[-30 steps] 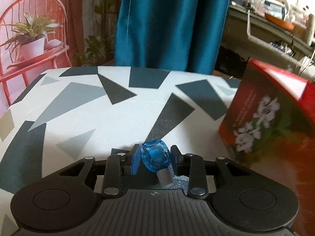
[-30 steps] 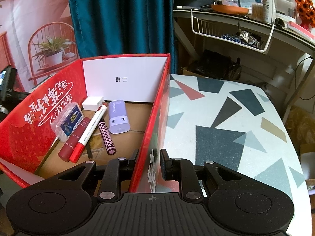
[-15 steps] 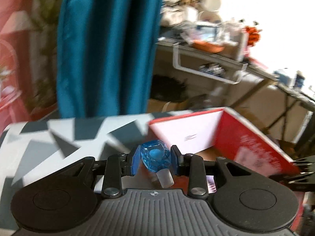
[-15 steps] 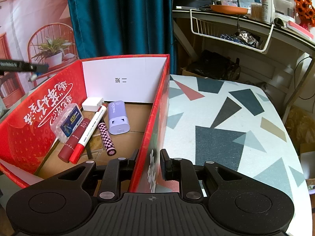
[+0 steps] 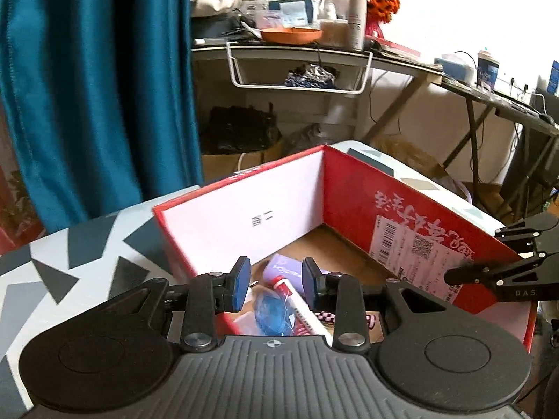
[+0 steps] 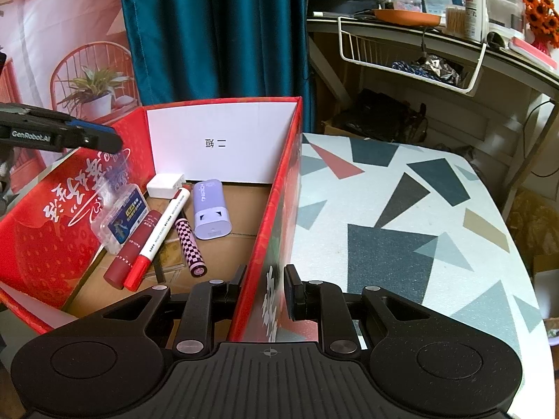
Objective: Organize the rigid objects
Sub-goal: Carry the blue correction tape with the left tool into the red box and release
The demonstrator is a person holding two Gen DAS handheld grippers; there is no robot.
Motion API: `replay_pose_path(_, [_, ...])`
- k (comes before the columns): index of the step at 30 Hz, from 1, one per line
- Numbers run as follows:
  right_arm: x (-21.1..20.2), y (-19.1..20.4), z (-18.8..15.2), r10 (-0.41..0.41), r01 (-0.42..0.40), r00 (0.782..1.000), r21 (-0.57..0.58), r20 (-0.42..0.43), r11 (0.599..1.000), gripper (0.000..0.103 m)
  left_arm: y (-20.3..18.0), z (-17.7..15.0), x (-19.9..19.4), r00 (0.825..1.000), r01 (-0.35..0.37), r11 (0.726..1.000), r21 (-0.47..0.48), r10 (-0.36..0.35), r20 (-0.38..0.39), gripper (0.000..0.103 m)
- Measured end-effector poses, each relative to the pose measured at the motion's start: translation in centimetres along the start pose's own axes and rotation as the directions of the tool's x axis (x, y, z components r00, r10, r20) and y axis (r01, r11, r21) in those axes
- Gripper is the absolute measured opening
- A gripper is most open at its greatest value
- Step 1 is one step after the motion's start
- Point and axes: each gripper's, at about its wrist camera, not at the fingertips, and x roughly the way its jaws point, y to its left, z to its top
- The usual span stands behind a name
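Left gripper point(image 5: 272, 284) over red box point(image 5: 353, 192), jaws apart, nothing between. Blurred blue translucent object point(image 5: 270, 316) below them, inside box among contents. Right gripper point(image 6: 265, 291) jaws clamped on box's right wall. Inside: lilac case point(image 6: 210, 209), white-red marker point(image 6: 160, 234), checkered tube point(image 6: 190, 247), white block point(image 6: 165, 185). Patterned tabletop point(image 6: 401, 216) right of box; teal curtain point(image 6: 213, 31) behind.

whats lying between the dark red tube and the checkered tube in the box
In the right wrist view, the white marker with a red cap lies between the dark red tube and the checkered tube on the floor of the red box.
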Motion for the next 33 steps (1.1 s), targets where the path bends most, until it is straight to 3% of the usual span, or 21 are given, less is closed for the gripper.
replay_pose_path(9, [-0.1, -0.1, 0.0, 0.001, -0.001, 1.0, 0.001, 0.002, 1.0, 0.018, -0.3, 0.2, 1.5, 0.999, -0.023, 1.0, 0.006, 0.023, -0.031, 0.035])
replay_pose_path(25, [0.0, 0.0, 0.2, -0.015, 0.015, 1.0, -0.002, -0.015, 1.0, 0.019, 0.6, 0.3, -0.5, 0.998, -0.063, 0.998, -0.028, 0.062, -0.011, 0.036])
replay_pose_path(27, [0.1, 0.1, 0.2, -0.022, 0.022, 0.999, 0.005, -0.025, 1.0, 0.02, 1.0, 0.5, -1.3, 0.997, -0.077, 0.995, -0.058, 0.077, -0.002, 0.044])
replay_pose_path(29, [0.2, 0.0, 0.3, -0.031, 0.031, 0.999, 0.02, -0.039, 0.999, 0.023, 1.5, 0.6, -2.3, 0.995, -0.103, 0.991, -0.081, 0.104, 0.005, 0.063])
replay_pose_path(33, [-0.3, 0.1, 0.8, -0.033, 0.034, 0.999, 0.038, -0.032, 0.999, 0.028, 2.1, 0.9, -4.8, 0.987, -0.153, 0.981, -0.118, 0.158, 0.036, 0.089])
